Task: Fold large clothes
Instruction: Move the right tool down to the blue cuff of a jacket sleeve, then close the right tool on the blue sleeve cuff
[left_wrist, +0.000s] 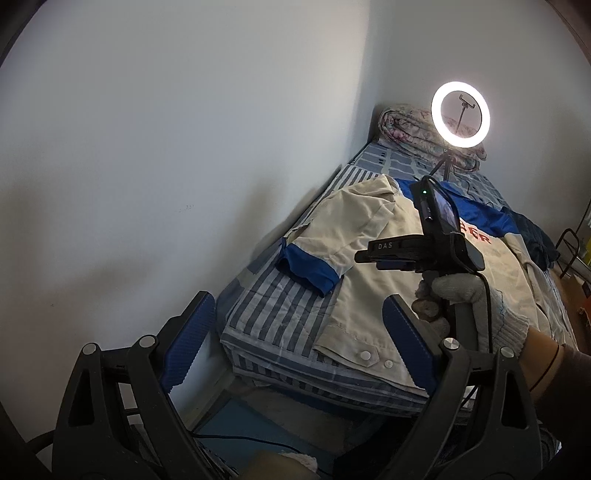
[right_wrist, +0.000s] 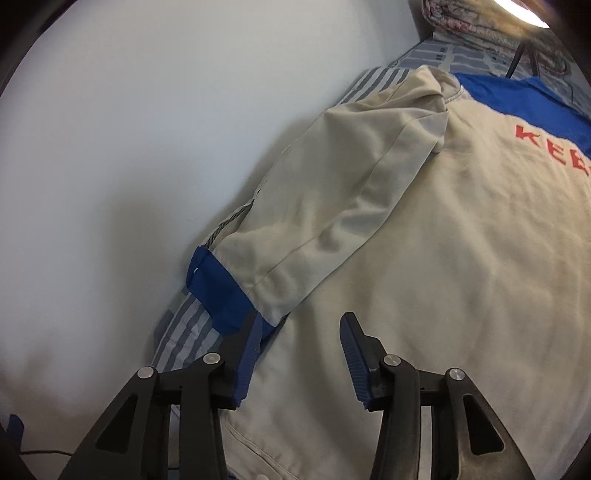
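Jacket (right_wrist: 424, 258) sleeve (right_wrist: 314, 221) against wall (right_wrist: 129, 129)

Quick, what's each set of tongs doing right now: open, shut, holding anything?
Left tongs: open wide, empty.
Right tongs: open, gripping nothing, above the beige cloth jacket with blue cuffs.

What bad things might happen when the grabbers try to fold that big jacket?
1. The right gripper hangs open over the jacket beside the blue cuff; it may pinch only one layer, or the striped sheet too.
2. The sleeve lies close to the wall, so a fold might bunch there.
3. The ring light stands by the collar; tugging could topple it.
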